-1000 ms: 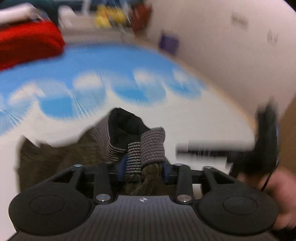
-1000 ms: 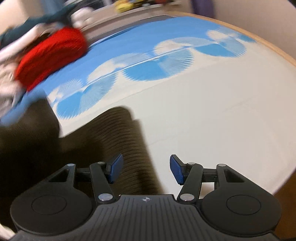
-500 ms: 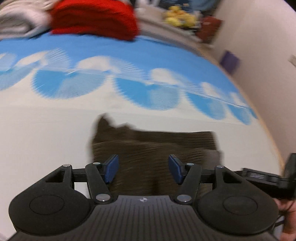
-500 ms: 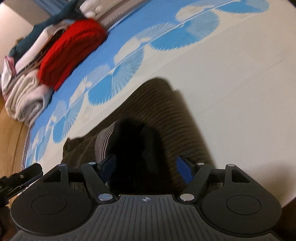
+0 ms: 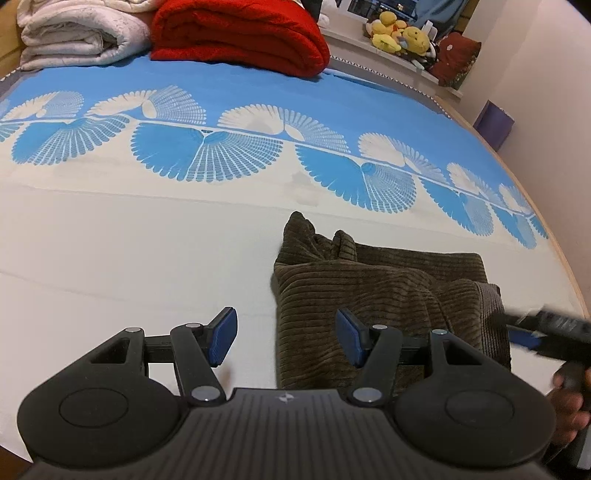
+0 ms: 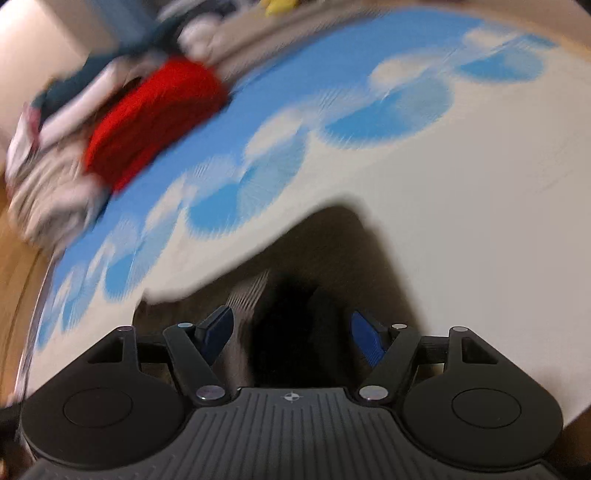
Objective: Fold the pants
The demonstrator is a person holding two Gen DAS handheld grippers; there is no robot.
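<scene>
Brown corduroy pants (image 5: 388, 291) lie folded in a compact bundle on the white and blue bedspread (image 5: 147, 240). My left gripper (image 5: 284, 325) hovers open at the bundle's left edge, one finger over bare sheet and the other over the fabric, gripping nothing. The right gripper (image 5: 546, 328), in a person's hand, shows blurred at the bundle's right end. In the blurred right wrist view the right gripper (image 6: 291, 325) stands open over the pants (image 6: 332, 251). A dark opening with a ribbed band lies beneath its fingers, and the pads do not press on it.
A folded red blanket (image 5: 240, 33) and a folded white one (image 5: 81, 33) lie at the bed's far end. Yellow plush toys (image 5: 399, 33) sit on a ledge behind. The wall and a purple box (image 5: 495, 122) run along the bed's wooden right edge.
My left gripper let go of the ribbed end of the pants, opened and swung left. The pants now lie folded flat. The right gripper opened wider and came over the bundle.
</scene>
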